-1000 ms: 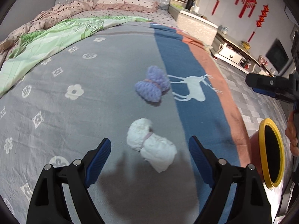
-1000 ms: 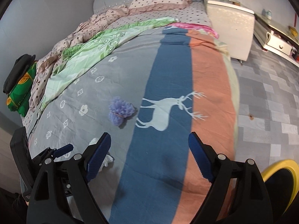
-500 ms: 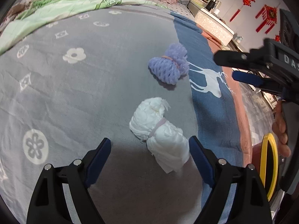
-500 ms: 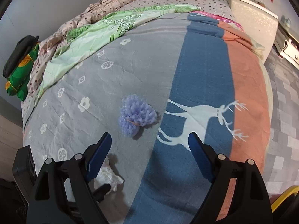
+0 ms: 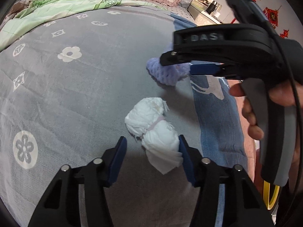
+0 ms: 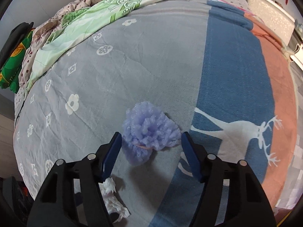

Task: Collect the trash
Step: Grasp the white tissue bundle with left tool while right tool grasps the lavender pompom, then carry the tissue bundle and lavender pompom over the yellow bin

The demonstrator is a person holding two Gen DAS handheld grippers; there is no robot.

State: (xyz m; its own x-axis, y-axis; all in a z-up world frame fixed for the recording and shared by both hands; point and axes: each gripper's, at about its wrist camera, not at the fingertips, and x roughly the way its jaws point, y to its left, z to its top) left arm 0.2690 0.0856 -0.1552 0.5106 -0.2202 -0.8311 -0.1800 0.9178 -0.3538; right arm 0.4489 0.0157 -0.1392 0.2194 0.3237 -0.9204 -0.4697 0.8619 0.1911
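From the left wrist we see the white wad lying on the bed, its long axis running away from us and slightly leftward. Our left tool stands wide, its near end between the pads, the right pad seemingly touching it, nothing gripped.

From the right wrist, the purple wad sits straight ahead between the pads of our right tool, also wide and empty. Each tool is nearest its own wad.

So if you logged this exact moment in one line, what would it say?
left gripper: open, straddling white crumpled tissue bundle | right gripper: open, around purple fluffy mesh wad | both on grey blanket
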